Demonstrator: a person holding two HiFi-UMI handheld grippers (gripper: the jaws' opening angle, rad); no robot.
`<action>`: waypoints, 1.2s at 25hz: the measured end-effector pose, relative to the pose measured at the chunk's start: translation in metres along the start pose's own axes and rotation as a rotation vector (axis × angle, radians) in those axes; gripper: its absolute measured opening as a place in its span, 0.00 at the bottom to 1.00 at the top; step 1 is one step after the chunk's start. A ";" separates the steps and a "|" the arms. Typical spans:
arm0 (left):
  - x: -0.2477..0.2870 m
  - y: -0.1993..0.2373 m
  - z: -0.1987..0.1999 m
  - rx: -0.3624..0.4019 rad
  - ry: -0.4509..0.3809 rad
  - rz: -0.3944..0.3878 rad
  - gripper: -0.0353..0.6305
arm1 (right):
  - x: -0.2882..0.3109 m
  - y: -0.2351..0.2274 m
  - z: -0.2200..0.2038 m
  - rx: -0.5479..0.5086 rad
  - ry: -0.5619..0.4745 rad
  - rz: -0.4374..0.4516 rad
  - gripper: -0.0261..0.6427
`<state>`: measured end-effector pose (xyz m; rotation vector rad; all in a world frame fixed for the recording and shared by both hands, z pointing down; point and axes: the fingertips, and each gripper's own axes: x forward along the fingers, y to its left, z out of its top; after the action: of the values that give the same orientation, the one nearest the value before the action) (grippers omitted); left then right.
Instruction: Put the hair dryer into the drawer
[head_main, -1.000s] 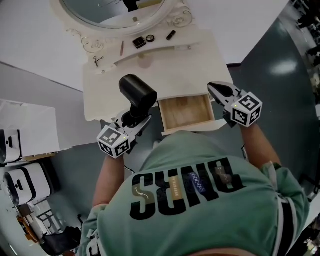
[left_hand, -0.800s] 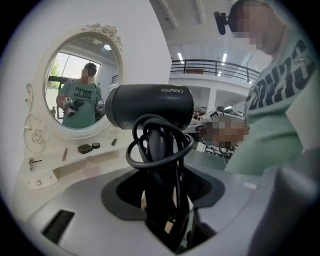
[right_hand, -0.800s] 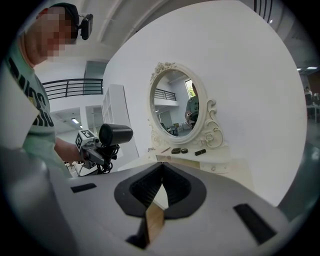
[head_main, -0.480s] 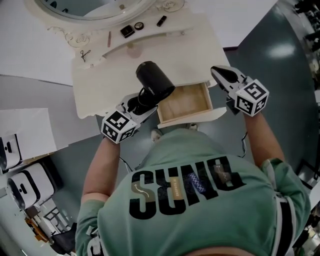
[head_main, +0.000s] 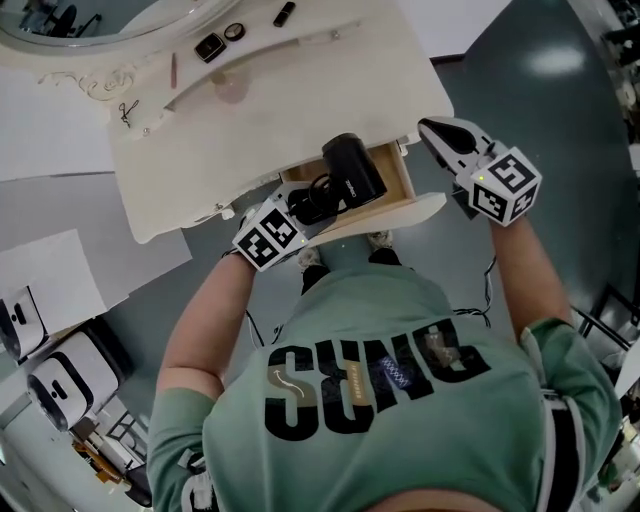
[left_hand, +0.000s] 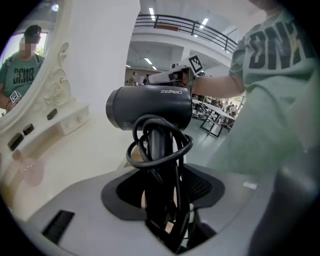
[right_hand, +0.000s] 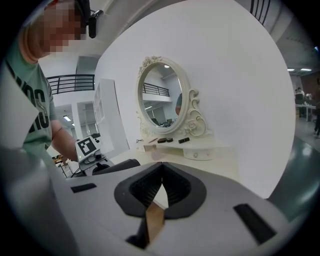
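Left gripper (head_main: 312, 200) is clamping the hair dryer (head_main: 352, 170) over the open drawer (head_main: 400, 208); right gripper (head_main: 432, 130) is idling, jaws together. Next, probably: lower it inside, release.

- A cream dressing table (head_main: 260, 120) is set against a white wall (right_hand: 240, 75).
- An oval mirror (right_hand: 161, 102) in a carved, scrolled frame is stood on the table's raised shelf.
- The floor (head_main: 540, 110) is seen as dark grey-green and glossy, with a light reflected in it.
- A railed balcony (left_hand: 170, 22) and strip ceiling lights (left_hand: 151, 11) are shown in the hall behind.
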<state>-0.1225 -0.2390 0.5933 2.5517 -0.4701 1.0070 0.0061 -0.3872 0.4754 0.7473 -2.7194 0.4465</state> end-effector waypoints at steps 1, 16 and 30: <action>0.012 0.000 -0.005 0.006 0.019 -0.014 0.40 | 0.000 -0.003 -0.005 0.002 0.004 -0.003 0.03; 0.134 0.015 -0.064 0.106 0.284 -0.111 0.40 | -0.015 -0.044 -0.062 0.052 0.049 -0.051 0.03; 0.193 0.031 -0.099 0.066 0.386 -0.108 0.40 | -0.024 -0.071 -0.096 0.086 0.071 -0.077 0.03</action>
<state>-0.0602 -0.2562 0.8021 2.3254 -0.1925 1.4491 0.0816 -0.3992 0.5694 0.8384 -2.6102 0.5640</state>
